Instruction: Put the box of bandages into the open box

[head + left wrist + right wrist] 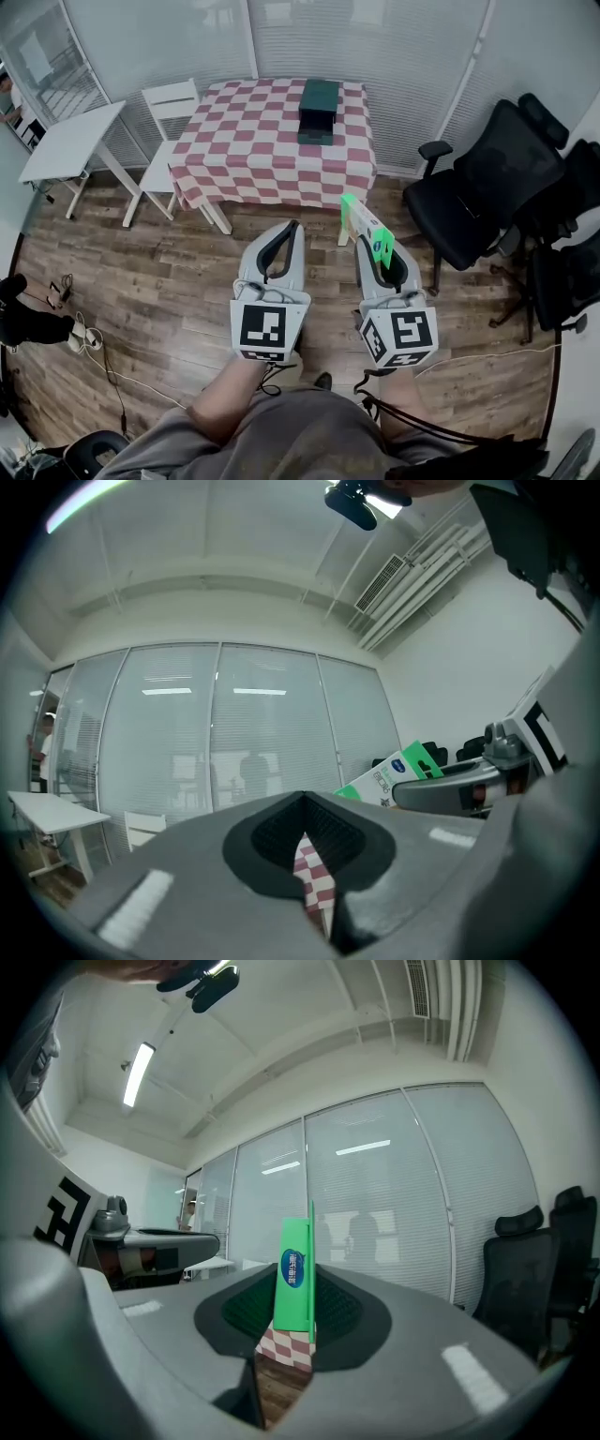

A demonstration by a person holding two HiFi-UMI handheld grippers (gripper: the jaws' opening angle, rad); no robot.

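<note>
I take the checkered table (272, 141) as my reference. The open box (318, 111), dark green, sits on its cloth, right of centre and toward the far edge, with nothing else on the tabletop around it.

The box of bandages (362, 218) is nowhere near that yet. It is off the table's near side, up in the air over the wood floor (169, 281), pinched in my right gripper (378, 251). In the right gripper view the two jaws of the right gripper (292, 1309) press against the flat faces of the green carton (293, 1274), which stands upright on edge between them with its blue oval label toward the camera.

My left gripper (295, 228) hangs just beside it, also short of the table's near side. Its jaws (309, 874) are drawn together down to a thin slit and grip nothing — only a sliver of the checkered cloth shows through.

Between both grippers and the table's near edge lies bare floor. A white chair (169, 105) stands against the table's left side, with a white side table (70, 141) further left. Black office chairs (478, 187) crowd the table's right side, the nearest one close to the right gripper's side. Loose cables (89, 337) lie on the floor well off to the table's left.
</note>
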